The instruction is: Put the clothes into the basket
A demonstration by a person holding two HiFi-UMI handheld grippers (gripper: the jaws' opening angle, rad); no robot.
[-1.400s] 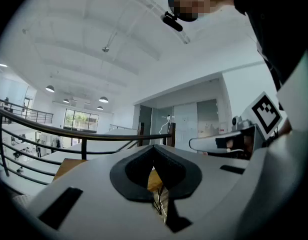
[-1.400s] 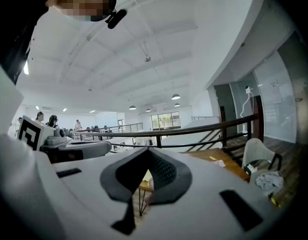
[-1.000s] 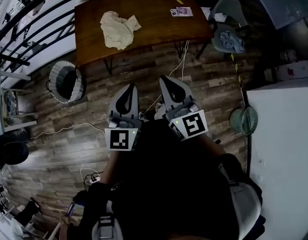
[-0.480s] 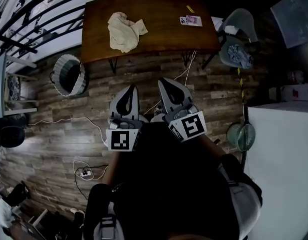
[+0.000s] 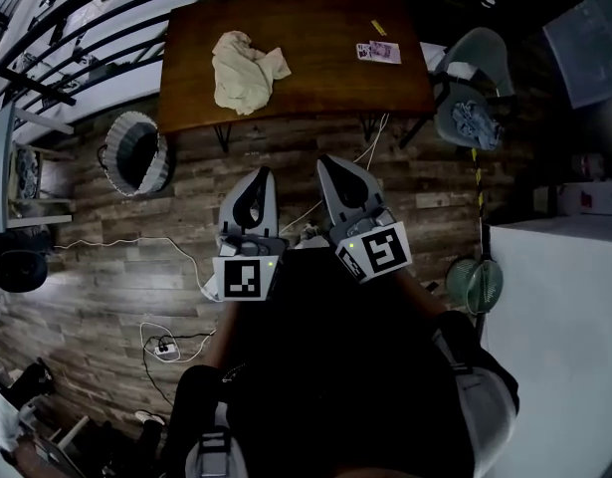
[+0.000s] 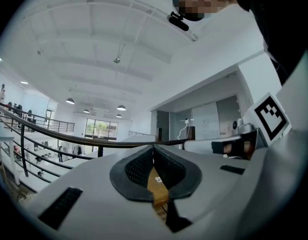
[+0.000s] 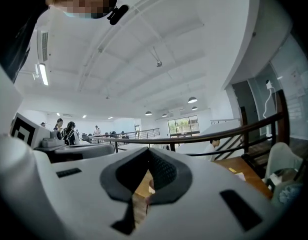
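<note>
Both the left gripper (image 5: 262,174) and the right gripper (image 5: 326,162) are clenched on nothing, mid-frame. This looks like the approach. The cream garment (image 5: 244,70) lies on the table (image 5: 325,68) at upper left, with the basket (image 5: 136,153) on the floor at left. Next, the jaws must open over the cloth. The bluish heap (image 5: 472,122) at right is too small to identify.

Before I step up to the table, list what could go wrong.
1. White cables trail across the floor near your feet and toward the table: a trip hazard.
2. The left claw and the right claw are both shut and empty; reaching the cream garment that way would likely just push it.
3. The basket sits on the floor off the table's left end; a dangling garment could miss its rim.
</note>
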